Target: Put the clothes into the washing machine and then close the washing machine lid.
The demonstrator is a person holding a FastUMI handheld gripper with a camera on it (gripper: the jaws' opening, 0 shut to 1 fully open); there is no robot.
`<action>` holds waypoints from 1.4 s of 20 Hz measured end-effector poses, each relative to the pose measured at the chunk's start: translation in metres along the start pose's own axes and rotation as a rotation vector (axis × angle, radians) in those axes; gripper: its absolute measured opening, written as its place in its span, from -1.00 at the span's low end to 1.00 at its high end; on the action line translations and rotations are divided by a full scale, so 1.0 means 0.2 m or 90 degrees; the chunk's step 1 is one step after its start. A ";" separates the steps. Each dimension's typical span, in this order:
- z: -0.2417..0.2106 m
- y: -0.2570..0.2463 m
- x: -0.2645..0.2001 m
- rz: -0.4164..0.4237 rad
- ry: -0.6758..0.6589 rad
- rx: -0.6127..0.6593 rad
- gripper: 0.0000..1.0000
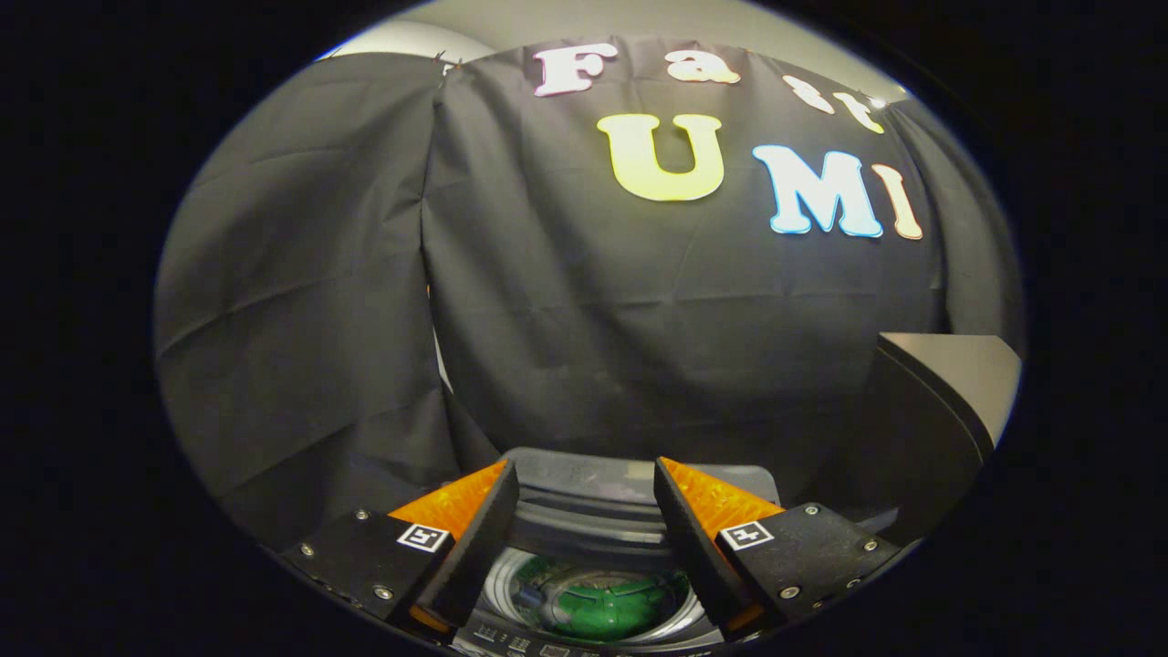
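My gripper hangs spread, nothing between its fingers. Below them I see the washing machine, its drum holding something green, probably the clothes. Its raised lid stands off to the right.

The claw is positioned above the washing machine, directed forward and slightly downward over its top opening. Both fingers are spread apart, with a clear gap between them. Nothing is gripped; neither finger contacts any item. The washing machine's open drum is visible through the gap, below and between the fingers. The fingertips reach toward the rear rim of the washing machine. Each finger mount carries a square marker tag on its upper face.
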State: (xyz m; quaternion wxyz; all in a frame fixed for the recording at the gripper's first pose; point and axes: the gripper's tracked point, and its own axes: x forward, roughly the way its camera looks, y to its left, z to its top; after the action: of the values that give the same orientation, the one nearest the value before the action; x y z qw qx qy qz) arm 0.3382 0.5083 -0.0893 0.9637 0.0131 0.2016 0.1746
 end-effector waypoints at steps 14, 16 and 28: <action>-0.13 -0.05 -0.27 -0.010 0.015 0.011 0.87; -0.03 -0.12 -0.36 -0.022 -0.007 0.021 0.87; 0.30 -0.83 -1.25 -0.092 -0.169 -0.038 0.87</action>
State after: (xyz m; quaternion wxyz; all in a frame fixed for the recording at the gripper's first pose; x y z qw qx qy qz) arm 0.2019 0.2691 0.0452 0.9918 -0.0069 0.0679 0.1077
